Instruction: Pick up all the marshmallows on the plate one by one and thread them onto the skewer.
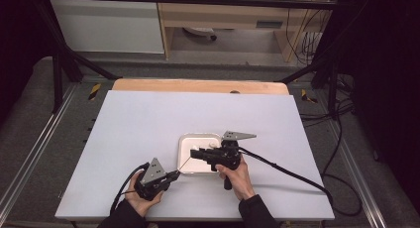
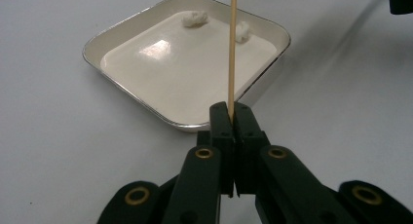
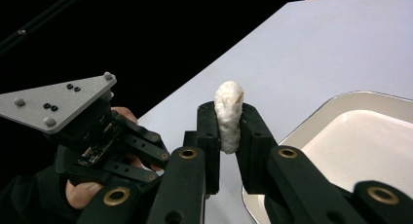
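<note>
high view: left gripper (image 1: 174,175) pinching skewer (image 1: 184,163), right gripper (image 1: 194,153) pinching white lump (image 3: 229,116); align tip dead centre, push slow.

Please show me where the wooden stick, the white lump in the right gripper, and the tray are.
wooden stick (image 2: 233,53), left gripper view, middle of its shaft.
white lump (image 3: 229,118), right gripper view, its middle between the jaws.
tray (image 2: 127,92), left gripper view, near rim.
</note>
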{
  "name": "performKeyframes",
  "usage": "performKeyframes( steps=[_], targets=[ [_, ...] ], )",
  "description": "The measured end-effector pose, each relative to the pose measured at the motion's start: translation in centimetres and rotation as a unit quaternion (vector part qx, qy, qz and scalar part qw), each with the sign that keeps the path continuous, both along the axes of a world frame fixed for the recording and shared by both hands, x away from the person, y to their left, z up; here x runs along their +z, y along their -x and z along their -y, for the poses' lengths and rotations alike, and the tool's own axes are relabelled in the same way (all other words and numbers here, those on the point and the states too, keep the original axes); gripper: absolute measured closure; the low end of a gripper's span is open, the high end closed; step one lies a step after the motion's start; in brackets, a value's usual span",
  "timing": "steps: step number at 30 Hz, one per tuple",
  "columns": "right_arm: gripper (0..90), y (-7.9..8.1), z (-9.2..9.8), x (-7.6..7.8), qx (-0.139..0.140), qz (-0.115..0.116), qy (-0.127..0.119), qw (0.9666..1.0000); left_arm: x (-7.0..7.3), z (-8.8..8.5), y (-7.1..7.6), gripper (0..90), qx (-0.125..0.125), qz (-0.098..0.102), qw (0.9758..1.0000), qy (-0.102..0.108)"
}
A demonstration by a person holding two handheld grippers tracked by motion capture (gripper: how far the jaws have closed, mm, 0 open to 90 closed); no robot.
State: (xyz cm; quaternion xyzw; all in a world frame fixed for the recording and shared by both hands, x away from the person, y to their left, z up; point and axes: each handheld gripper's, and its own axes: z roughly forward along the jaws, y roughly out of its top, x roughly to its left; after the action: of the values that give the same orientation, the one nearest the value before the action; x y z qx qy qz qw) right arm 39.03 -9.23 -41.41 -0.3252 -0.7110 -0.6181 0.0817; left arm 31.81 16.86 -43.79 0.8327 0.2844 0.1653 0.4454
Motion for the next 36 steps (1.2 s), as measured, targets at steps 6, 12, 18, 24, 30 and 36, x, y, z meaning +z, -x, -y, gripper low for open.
performKeyframes(
  steps=[6,12,18,24,30,36],
  targets=[
    [82.1,0.1,-0.1,-0.1,0.002,-0.001,0.002,1.0000,0.0,0.1,0.0,88.9,0.000,0.001,1.0000,-0.001],
    [80.9,0.5,-1.3,-1.3,0.038,-0.018,0.018,0.9990,0.8,0.6,0.1,88.8,0.001,0.025,0.9997,0.002],
    [79.4,0.6,-2.0,-1.8,0.027,-0.015,0.017,0.9994,0.4,0.5,-0.1,88.8,0.008,0.010,0.9998,0.013],
    [77.5,0.8,-2.2,-2.4,0.033,-0.022,0.027,0.9989,0.4,1.0,-0.2,88.7,0.011,0.009,0.9998,0.016],
    [77.2,0.8,-2.3,-2.5,0.034,-0.022,0.035,0.9986,0.4,1.2,-0.3,88.6,0.012,0.007,0.9997,0.019],
    [75.5,0.9,-2.4,-2.7,0.034,-0.024,0.043,0.9982,0.3,1.3,-0.4,88.6,0.013,0.010,0.9997,0.019]
  ],
)
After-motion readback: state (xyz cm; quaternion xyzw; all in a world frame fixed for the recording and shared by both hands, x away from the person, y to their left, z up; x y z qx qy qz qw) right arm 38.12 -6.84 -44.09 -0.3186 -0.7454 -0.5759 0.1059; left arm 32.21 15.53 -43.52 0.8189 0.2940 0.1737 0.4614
